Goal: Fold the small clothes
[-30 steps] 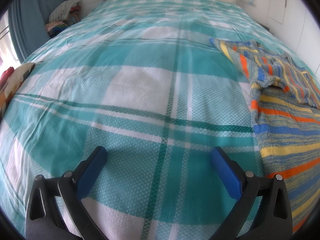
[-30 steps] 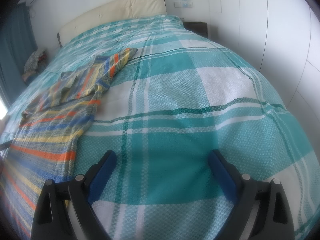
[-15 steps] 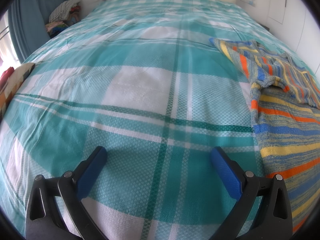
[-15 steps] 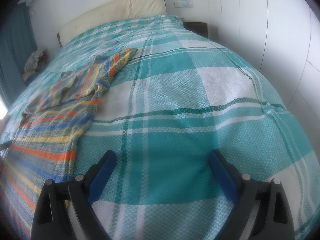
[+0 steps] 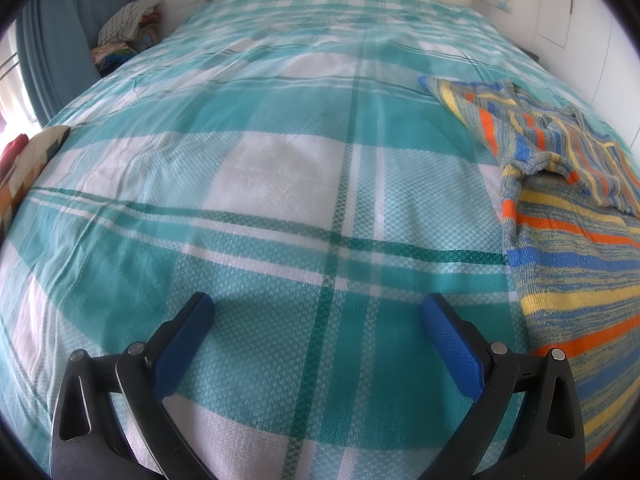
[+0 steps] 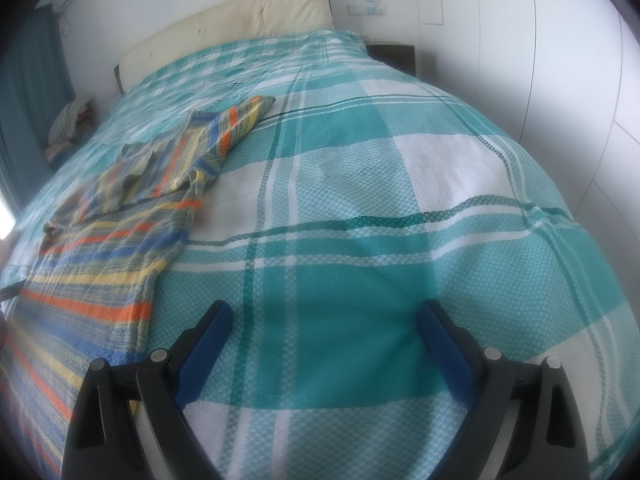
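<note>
My left tool (image 5: pixel 318 310) hangs released over the bed (image 5: pixel 280 168), blue pads spread wide, nothing between them. My right tool (image 6: pixel 324 320) likewise: released, empty, above teal-and-white plaid bedspread. The striped knit garment (image 5: pixel 572 248) lies flat on the bed between the two tools: to the right of my left tool, to the left of my right tool (image 6: pixel 108 248), touching neither. Its far part is folded over, sleeve end pointing away from me. Cream headboard (image 6: pixel 240 20) far ahead; clothes pile (image 5: pixel 128 28) far left of the bed.
</note>
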Tool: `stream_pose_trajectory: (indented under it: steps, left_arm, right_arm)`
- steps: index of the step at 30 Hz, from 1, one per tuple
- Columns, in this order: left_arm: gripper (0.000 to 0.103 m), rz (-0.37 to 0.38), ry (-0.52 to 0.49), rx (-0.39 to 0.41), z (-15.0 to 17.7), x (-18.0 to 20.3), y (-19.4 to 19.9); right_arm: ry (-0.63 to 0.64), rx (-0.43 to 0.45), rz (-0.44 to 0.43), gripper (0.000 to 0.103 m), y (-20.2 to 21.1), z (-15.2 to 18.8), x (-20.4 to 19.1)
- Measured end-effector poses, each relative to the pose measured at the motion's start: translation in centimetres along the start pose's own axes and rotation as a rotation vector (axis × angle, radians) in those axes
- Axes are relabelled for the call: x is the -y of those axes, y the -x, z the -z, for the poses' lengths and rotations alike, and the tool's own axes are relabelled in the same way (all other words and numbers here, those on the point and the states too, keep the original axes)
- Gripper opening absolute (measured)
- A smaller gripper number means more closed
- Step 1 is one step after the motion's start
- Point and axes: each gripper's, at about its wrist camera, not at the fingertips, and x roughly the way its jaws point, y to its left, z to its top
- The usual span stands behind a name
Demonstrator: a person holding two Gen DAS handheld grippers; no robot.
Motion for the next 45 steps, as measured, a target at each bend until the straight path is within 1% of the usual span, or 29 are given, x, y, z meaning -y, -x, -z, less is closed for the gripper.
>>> stream_pose_trajectory:
  steps: [17, 22, 26, 29, 33, 36, 38, 40, 45]
  left_arm:
    - [0.103, 0.001, 0.001, 0.005, 0.1, -0.1, 0.0]
    - [0.102, 0.003, 0.003, 0.031, 0.4, -0.5, 1.5]
    - [0.102, 0.043, 0.021, 0.074, 0.5, -1.3, 4.5]
    - [0.102, 0.095, 0.073, 0.144, 0.2, -2.6, 8.2]
    - [0.102, 0.193, 0.155, 0.237, -0.1, -4.6, 13.4]
    - [0.102, 0.224, 0.164, 0.268, -0.1, -5.2, 16.0]
    - [0.102, 0.234, 0.151, 0.259, 0.0, -5.3, 16.9]
    - [0.102, 0.24, 0.132, 0.231, 0.2, -5.1, 17.3]
    - [0.102, 0.261, 0.103, 0.142, 2.9, -5.1, 17.5]
  right_arm:
    - [-0.001, 0.001, -0.002, 0.093, 0.0, 0.0, -0.1]
    - [-0.001, 0.001, -0.003, 0.093, 0.0, 0.0, -0.1]
    - [-0.005, 0.002, -0.013, 0.094, 0.0, 0.0, -0.2]
    - [-0.004, 0.001, -0.015, 0.094, 0.3, 0.1, -0.3]
    - [0.0, -0.008, -0.02, 0.095, 0.2, -0.1, -0.4]
    - [0.001, -0.013, -0.021, 0.095, 0.1, -0.2, -0.5]
    - [0.0, -0.018, -0.024, 0.095, 0.0, -0.3, -0.5]
    - [-0.004, -0.022, -0.032, 0.095, 0.1, -0.4, -0.4]
    - [-0.046, -0.029, -0.047, 0.095, 1.4, -1.0, 0.0]
